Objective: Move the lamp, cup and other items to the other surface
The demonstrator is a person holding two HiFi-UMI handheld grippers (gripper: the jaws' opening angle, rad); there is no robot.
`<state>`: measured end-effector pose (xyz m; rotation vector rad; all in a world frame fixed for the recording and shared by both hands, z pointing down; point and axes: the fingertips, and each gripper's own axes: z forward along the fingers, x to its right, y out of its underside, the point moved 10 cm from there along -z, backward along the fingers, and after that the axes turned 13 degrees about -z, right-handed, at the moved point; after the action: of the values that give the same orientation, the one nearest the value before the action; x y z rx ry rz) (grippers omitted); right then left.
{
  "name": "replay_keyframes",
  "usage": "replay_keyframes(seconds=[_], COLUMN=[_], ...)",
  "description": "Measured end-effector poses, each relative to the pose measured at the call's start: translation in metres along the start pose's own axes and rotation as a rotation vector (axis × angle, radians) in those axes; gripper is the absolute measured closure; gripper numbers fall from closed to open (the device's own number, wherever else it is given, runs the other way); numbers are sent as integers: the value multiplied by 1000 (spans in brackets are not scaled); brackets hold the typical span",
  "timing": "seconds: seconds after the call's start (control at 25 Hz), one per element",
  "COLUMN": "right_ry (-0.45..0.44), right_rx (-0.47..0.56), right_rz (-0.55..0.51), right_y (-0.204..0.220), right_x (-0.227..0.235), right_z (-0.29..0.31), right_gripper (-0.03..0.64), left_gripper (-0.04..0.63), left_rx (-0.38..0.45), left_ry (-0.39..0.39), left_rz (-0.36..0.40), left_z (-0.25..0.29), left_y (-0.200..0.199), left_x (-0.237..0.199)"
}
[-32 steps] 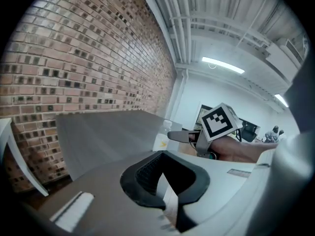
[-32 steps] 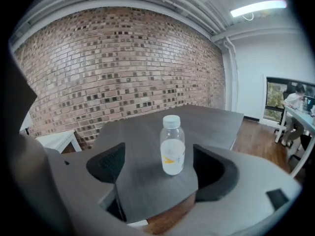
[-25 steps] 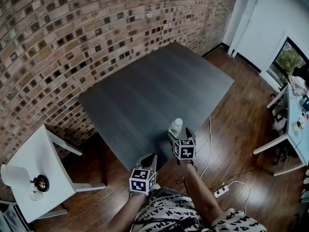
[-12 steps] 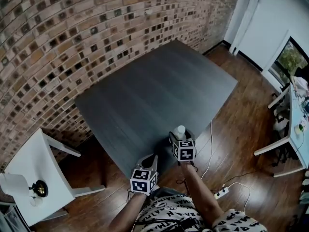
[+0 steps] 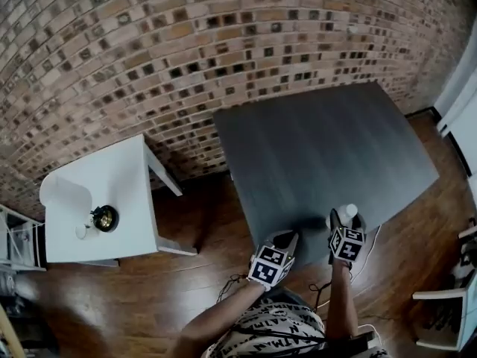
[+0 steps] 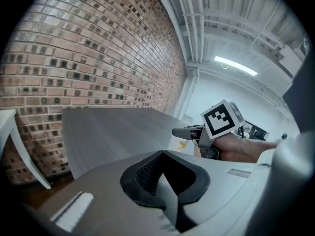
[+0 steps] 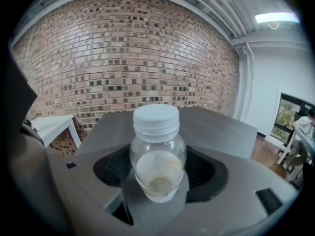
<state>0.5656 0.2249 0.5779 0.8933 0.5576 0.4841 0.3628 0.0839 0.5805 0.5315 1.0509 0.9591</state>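
bottle, small, clear and white-capped, is pinched between the jaws of the right gripper, which have just been closing on it, at the near edge of the dark grey table; left gripper hangs just beside, jaws pressed together on nothing. lamp stands on the white side table by the brick wall, well apart from both.

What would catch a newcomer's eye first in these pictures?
The brick wall fills the background, with a dark table before it. At the table's near edge the right tongs, whose jaws have just been closing, grip a clear white-capped bottle. A lamp sits on the white table to the left.
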Motion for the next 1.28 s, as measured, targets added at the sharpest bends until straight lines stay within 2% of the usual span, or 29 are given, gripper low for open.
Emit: replay_keyframes(seconds=[0.32, 0.56, 0.88, 1.04, 1.28], right_ry=[-147, -286, -496, -597, -748], right_rx=[73, 140, 200, 242, 290], right_rz=[-101, -213, -328, -392, -462], right_y=[-54, -86, -105, -128, -158], right_x=[-119, -230, -377, -449, -550], right_z=[-28, -69, -111, -115, -76], right_gripper=[288, 288, 288, 288, 288], left_gripper=[594, 594, 594, 594, 594], left_rx=[98, 167, 256, 310, 380], left_ry=[-132, -240, -390, -468, -604], left_rz=[-53, -89, -155, -212, -292], left_z=[-127, -234, -372, -418, -458], left_y=[-3, 21, 62, 79, 82], left_x=[-49, -84, -132, -158, -209])
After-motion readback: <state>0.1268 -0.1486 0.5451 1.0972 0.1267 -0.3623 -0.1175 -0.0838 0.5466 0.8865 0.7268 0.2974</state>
